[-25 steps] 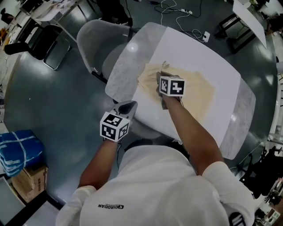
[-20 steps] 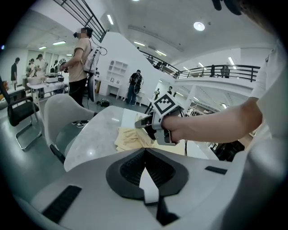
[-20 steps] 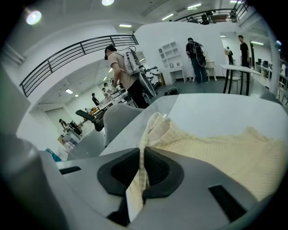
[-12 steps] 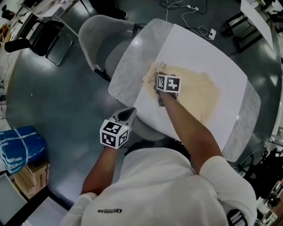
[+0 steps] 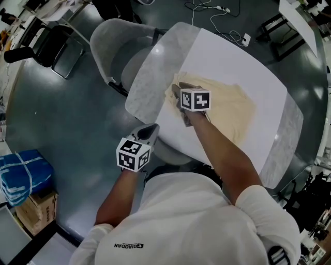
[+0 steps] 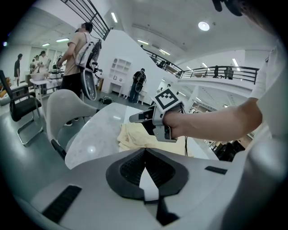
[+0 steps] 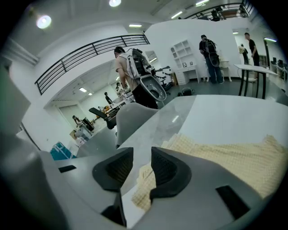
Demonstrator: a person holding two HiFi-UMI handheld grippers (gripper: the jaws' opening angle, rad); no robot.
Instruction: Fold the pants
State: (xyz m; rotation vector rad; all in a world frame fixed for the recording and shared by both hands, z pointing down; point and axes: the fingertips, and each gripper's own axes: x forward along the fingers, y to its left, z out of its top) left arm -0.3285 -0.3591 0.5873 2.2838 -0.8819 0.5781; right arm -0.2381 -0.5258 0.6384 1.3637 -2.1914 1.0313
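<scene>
The beige pants (image 5: 230, 106) lie spread on the white table (image 5: 222, 52), also seen as pants (image 7: 234, 157) and pants (image 6: 132, 137). My right gripper (image 5: 178, 92) hovers over their left edge. Its jaws have just been opening and now stand apart in the right gripper view (image 7: 141, 153). A bunched bit of cloth shows low in the gap, and neither pad presses on it. My left gripper (image 5: 148, 131) hangs off the table's near-left edge, over the floor, away from the pants. Its pads meet, with nothing between them (image 6: 145, 152).
A grey shell chair (image 5: 111, 44) stands at the table's left side. On the floor, a blue bundle (image 5: 23, 173) lies at left and cables (image 5: 217, 10) run beyond the table. People (image 6: 78, 58) stand farther off in the room.
The right gripper slid a little toward the pants' left edge and its jaws came apart, letting the cloth go. The left gripper stayed about where it was.
</scene>
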